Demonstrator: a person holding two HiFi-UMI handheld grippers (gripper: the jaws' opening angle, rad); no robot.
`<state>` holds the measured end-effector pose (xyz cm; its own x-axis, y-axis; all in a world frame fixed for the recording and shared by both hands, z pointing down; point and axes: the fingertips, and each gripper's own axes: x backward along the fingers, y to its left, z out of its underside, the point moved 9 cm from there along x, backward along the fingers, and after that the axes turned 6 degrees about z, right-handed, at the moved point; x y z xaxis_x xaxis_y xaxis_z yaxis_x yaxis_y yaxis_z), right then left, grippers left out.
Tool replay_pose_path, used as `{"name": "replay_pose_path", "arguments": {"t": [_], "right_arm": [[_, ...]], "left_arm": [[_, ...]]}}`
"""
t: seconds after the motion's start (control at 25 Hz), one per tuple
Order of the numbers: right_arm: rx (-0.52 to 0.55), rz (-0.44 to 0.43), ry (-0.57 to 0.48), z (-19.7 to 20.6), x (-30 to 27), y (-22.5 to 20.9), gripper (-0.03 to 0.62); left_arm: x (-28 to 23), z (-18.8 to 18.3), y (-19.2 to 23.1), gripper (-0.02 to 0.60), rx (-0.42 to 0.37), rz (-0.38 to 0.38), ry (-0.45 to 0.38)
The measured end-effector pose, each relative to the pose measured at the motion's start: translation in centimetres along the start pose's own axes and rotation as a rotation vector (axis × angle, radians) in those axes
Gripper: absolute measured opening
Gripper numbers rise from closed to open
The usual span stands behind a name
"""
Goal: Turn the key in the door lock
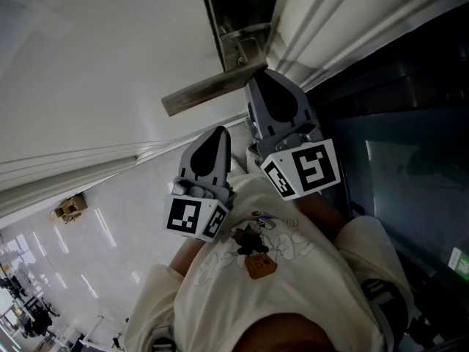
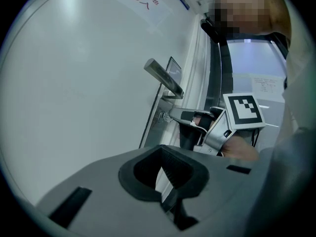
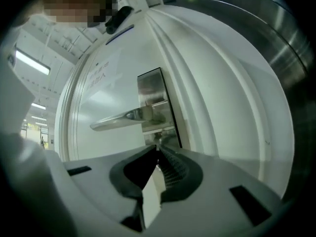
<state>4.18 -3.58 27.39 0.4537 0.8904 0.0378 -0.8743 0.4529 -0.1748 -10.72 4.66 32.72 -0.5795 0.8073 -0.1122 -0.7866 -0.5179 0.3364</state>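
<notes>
Nearest, the left gripper (image 1: 218,132) hovers, its fingers pressed together on nothing. Farther on, the right gripper (image 3: 157,148) pinches the key (image 2: 162,116), which sits in the lock plate (image 3: 154,90) just below the lever handle (image 3: 121,119) on the white door (image 2: 74,83).

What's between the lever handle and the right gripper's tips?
Only a bare strip of steel lock plate, seen in the right gripper view. The right gripper is shut on the key below the lever handle.
</notes>
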Motion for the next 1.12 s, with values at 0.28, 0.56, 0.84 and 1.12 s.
{"name": "replay_pose_path", "arguments": {"t": [0.28, 0.56, 0.84, 1.12], "right_arm": [[-0.241, -0.033, -0.010, 0.5, 0.0, -0.9, 0.025], [-0.467, -0.068, -0.020, 1.1, 0.0, -1.6, 0.025], [-0.761, -0.120, -0.021, 1.9, -0.2, -2.4, 0.026], [-1.091, -0.202, -0.027, 3.2, -0.5, -3.0, 0.028]], "left_arm": [[-0.2, 0.1, -0.1, 0.006, 0.001, 0.006, 0.003], [-0.1, 0.2, 0.0, 0.006, 0.004, 0.008, 0.006], [-0.1, 0.2, 0.0, 0.006, 0.006, 0.008, 0.006], [0.0, 0.2, -0.1, 0.006, 0.006, 0.014, 0.006]]}}
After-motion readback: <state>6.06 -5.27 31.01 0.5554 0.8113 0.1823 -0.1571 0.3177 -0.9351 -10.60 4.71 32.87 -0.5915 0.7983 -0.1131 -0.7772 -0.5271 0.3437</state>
